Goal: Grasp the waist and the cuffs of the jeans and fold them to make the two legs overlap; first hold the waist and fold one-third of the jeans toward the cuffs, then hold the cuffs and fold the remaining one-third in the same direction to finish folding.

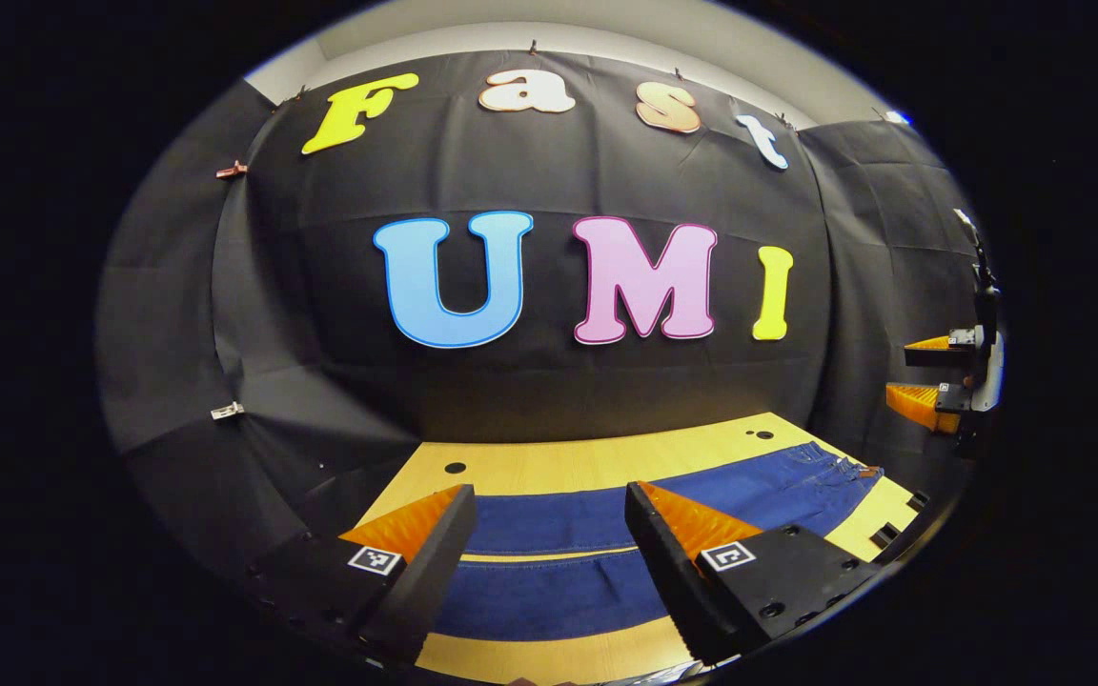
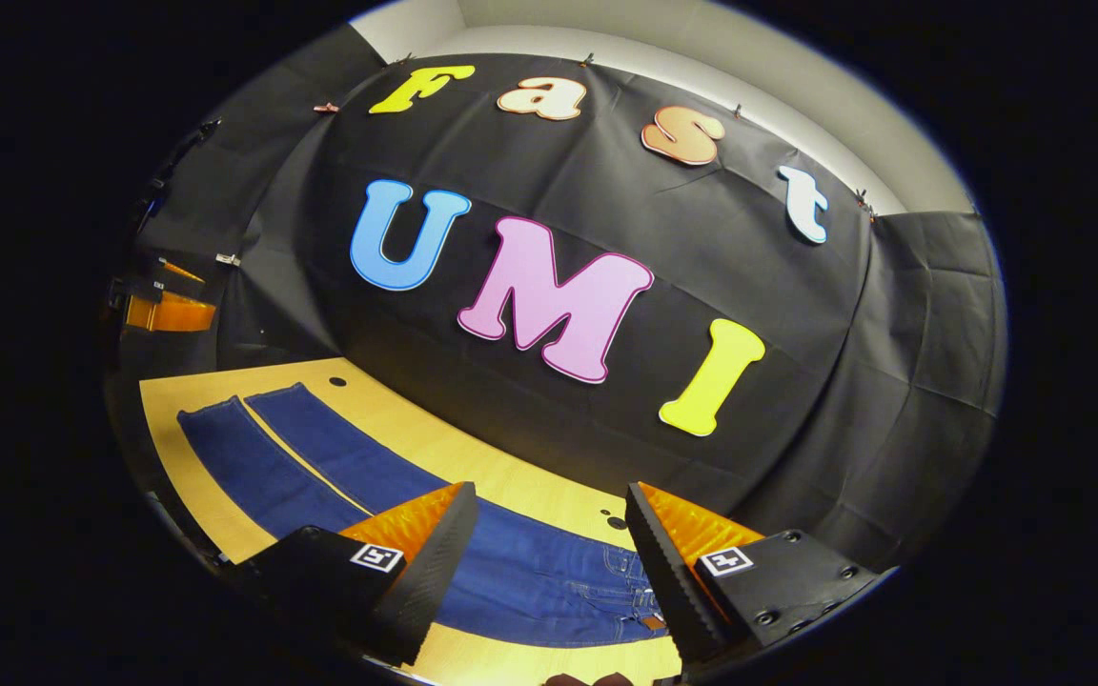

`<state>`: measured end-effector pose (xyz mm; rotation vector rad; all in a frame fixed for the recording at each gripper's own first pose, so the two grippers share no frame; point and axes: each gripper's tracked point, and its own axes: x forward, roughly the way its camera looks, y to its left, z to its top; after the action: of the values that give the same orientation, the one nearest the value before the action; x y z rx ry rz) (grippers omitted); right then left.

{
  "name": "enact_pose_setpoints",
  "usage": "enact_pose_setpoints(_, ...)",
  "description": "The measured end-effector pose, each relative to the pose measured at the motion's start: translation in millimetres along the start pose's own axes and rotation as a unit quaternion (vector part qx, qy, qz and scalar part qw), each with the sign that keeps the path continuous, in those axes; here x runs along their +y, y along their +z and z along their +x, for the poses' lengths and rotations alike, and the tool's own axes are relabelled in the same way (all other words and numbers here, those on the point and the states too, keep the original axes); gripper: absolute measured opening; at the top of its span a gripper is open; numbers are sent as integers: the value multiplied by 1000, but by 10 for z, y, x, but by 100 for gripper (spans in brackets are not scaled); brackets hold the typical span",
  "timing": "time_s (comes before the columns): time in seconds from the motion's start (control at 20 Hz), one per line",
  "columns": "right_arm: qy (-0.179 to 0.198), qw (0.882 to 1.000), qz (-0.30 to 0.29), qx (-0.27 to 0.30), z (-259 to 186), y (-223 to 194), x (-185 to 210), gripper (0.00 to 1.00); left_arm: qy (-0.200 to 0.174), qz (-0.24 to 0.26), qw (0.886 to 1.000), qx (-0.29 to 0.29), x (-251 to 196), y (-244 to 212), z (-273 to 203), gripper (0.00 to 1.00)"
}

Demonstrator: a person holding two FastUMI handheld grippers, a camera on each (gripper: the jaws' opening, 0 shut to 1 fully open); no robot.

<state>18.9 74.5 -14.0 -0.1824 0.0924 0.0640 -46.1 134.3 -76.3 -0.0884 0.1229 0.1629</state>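
- While the left gripper (image 1: 549, 519) hangs at the bottom of the left gripper view, its jaws are spread wide with nothing between them, up above the jeans (image 1: 606, 548).
- Jeans lie flat across the tabletop (image 1: 587, 462), legs side by side, waist toward the lower right.
- Right gripper (image 1: 940, 376) sits at the right edge, off the denim.
- Over in the right gripper view, its jaws are spread too, hovering over the waist at bottom centre, legs running to the left.

Light wooden table (image 1: 549, 469) with small dark round holes (image 1: 455, 468); black cloth wall (image 1: 549, 381) behind, held by small clips (image 1: 227, 411); pale ceiling (image 2: 701, 48) above.
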Motion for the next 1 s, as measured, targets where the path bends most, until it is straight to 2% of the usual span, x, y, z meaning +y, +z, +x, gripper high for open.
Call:
enact_pose_setpoints(0.15, 9, 1000, -20, 17, 33, -204, 8, 96, -17, 49, 998, 21, 67, -244, 85, 98)
enact_pose_setpoints(0.25, 10, 997, -71, 36, 47, -514, -75, 96, -17, 93, 994, 46, 224, -491, 117, 98)
enact_pose_setpoints(0.3, 11, 991, -123, 51, 27, -752, -168, 96, -28, 129, 989, 70, 336, -749, 130, 98)
enact_pose_setpoints(0.4, 42, 975, -205, 81, 40, -1126, -289, 96, -66, 181, 975, 113, 460, -1181, 147, 98)
enact_pose_setpoints(0.45, 66, 959, -251, 110, 42, -1424, -374, 96, -91, 210, 964, 134, 520, -1369, 155, 98)
enact_pose_setpoints(0.5, 86, 946, -285, 130, 32, -1618, -428, 96, -130, 248, 946, 166, 605, -1660, 150, 99)
enact_pose_setpoints(0.55, 112, 925, -329, 156, 7, -1865, -473, 96, -156, 276, 930, 188, 659, -1846, 145, 98)
enact_pose_setpoints(0.65, 158, 871, -413, 213, -96, -2320, -628, 96, -195, 333, 891, 238, 915, -2334, 183, 98)
enact_pose_setpoints(0.7, 173, 854, -431, 233, -160, -2449, -652, 96, -205, 356, 878, 247, 1001, -2454, 214, 98)
enact_pose_setpoints(0.75, 188, 841, -443, 248, -246, -2571, -607, 96, -222, 386, 858, 257, 1099, -2599, 241, 98)
enact_pose_setpoints(0.8, 204, 826, -458, 256, -272, -2645, -540, 95, -245, 419, 832, 270, 1219, -2754, 250, 98)
enact_pose_setpoints(0.9, 237, 799, -489, 259, -283, -2789, -409, 95, -275, 463, 793, 286, 1342, -2970, 238, 98)
enact_pose_setpoints(1.0, 274, 770, -519, 249, -233, -2934, -313, 95, -307, 493, 759, 295, 1323, -3146, 212, 98)
